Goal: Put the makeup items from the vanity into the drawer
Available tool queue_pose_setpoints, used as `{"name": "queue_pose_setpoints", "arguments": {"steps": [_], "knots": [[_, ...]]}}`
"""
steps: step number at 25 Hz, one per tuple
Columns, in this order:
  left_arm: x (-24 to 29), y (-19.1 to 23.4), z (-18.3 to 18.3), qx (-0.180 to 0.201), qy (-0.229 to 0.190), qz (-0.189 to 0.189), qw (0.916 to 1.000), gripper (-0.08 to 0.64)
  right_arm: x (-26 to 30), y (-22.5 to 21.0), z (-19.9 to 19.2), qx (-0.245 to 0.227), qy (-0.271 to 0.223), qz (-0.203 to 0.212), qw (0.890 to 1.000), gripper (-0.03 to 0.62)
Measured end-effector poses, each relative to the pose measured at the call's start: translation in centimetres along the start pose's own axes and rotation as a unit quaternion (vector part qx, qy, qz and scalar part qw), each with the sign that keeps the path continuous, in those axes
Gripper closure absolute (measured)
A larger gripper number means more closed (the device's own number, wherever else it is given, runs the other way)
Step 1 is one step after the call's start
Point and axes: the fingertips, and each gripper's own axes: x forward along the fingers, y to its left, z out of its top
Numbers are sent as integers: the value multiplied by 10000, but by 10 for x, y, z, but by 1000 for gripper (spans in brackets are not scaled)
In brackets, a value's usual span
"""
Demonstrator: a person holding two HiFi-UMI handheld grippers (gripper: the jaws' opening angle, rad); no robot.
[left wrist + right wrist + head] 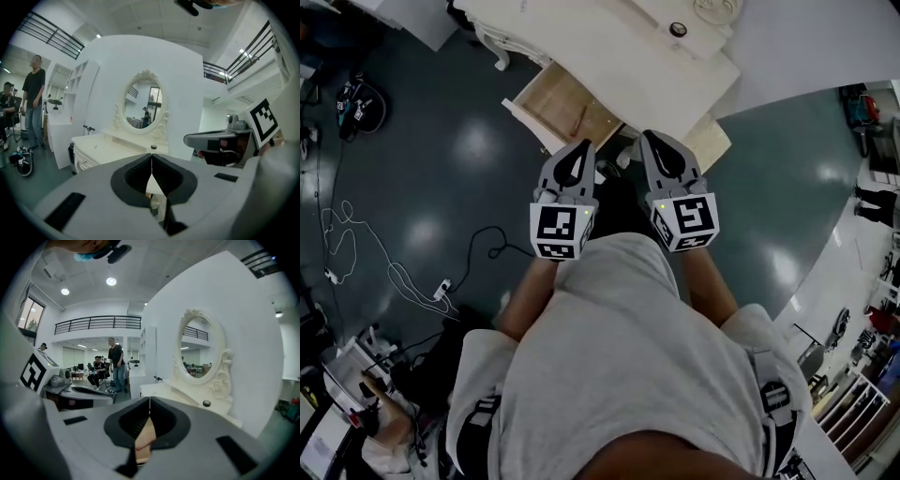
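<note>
Closed left tongs [151, 161], closed right tongs [149, 404], open wooden drawer [553, 103], carved oval mirror [144, 105]

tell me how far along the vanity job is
Done: the drawer is open, with a thin reddish item lying inside. In hand: nothing; the left hand-held gripper and right hand-held gripper are both shut and empty, short of the vanity. Left: at least a small round black item on the vanity top.
</note>
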Motion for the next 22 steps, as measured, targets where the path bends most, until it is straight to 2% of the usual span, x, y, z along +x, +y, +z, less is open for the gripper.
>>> {"name": "queue_pose_setpoints", "arguments": {"steps": [3, 10, 22], "knots": [[14, 8, 2, -5, 16, 93, 10000, 552, 16, -19, 9, -89, 46, 79, 9999, 577], [72, 9, 14, 138, 168, 309, 9993, 552, 63, -85, 0, -552, 619, 275, 9962, 577], [179, 1, -4, 40, 780, 384, 9962, 552, 129, -204, -32, -293, 938, 94, 9951, 577]]}}
